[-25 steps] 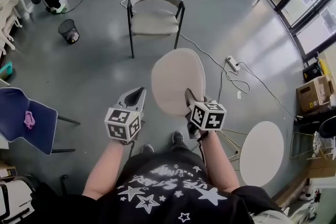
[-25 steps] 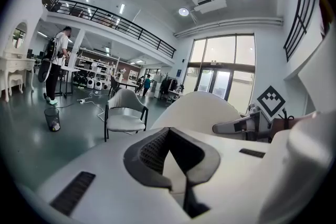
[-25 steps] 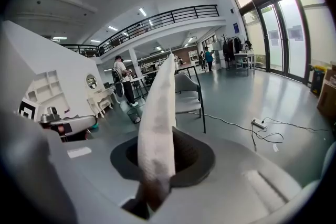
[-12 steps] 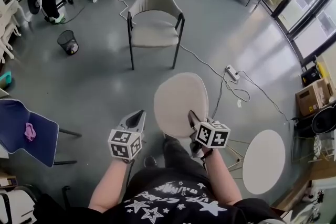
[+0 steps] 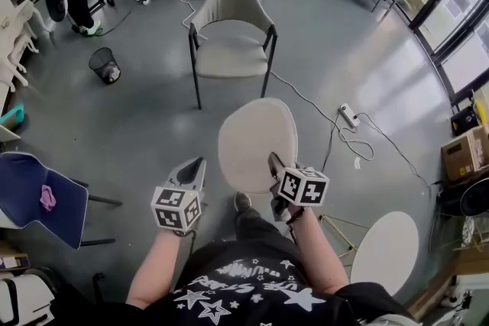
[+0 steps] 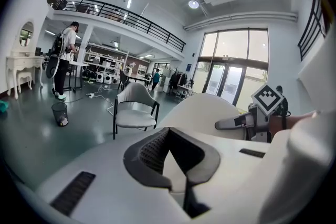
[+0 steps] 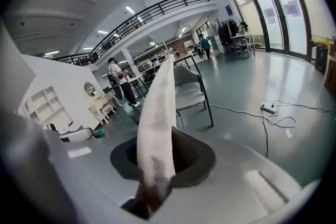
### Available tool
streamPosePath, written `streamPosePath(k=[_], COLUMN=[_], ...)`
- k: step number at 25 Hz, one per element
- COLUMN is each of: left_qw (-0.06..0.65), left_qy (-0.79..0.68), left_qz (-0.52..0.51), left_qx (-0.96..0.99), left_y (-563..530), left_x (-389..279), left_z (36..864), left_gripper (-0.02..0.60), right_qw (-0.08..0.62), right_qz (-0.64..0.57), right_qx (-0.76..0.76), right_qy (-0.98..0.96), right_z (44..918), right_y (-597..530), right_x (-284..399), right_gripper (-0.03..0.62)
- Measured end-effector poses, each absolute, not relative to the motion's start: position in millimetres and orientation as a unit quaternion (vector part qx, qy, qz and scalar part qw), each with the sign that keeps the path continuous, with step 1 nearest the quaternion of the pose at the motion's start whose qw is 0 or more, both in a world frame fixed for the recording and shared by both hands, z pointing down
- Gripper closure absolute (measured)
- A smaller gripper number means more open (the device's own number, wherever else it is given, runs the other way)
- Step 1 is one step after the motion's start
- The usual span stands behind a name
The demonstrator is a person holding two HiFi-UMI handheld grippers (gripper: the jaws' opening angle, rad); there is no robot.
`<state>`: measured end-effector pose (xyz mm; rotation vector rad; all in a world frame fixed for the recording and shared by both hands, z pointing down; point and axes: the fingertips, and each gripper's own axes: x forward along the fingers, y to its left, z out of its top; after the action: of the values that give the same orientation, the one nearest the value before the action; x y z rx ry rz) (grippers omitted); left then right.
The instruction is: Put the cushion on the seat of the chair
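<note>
Cushion (image 5: 256,143) in tongs (image 5: 273,162); shirt lettering (image 5: 243,269) illegible

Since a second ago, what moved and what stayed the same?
The person took a step toward the chair, carrying the cushion along. Nothing was grabbed or let go. The right hand-held gripper still pinches the cushion's edge, the left hand-held gripper is still empty, and the chair still has nothing on it.

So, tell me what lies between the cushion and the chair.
Head view: only bare floor between cushion and chair; a cable runs just to the right.
</note>
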<state>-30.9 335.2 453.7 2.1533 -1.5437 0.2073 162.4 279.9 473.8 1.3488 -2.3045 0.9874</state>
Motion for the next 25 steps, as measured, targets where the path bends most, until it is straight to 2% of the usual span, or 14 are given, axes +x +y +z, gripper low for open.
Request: streamPosePath(k=[9, 16, 25], left_qw=[0.220, 0.234, 0.215], left_qy=[-0.584, -0.591, -0.616], left_qz=[0.085, 0.097, 0.090], left_qx=[0.777, 0.766, 0.752], left_y=[243, 203, 145], left_x=[-32, -29, -26], left_z=[440, 446, 436], left_gripper=[0.574, 0.574, 0.574], right_qw=[0.133, 0.141, 0.142], right_qz=[0.352, 0.360, 0.349], right_qx=[0.465, 0.449, 0.422], right_qy=[-0.801, -0.806, -0.825], right_z=[465, 469, 470], right_y=[182, 134, 74], right_x=[171, 170, 176], right_gripper=[0.536, 0.536, 0.536])
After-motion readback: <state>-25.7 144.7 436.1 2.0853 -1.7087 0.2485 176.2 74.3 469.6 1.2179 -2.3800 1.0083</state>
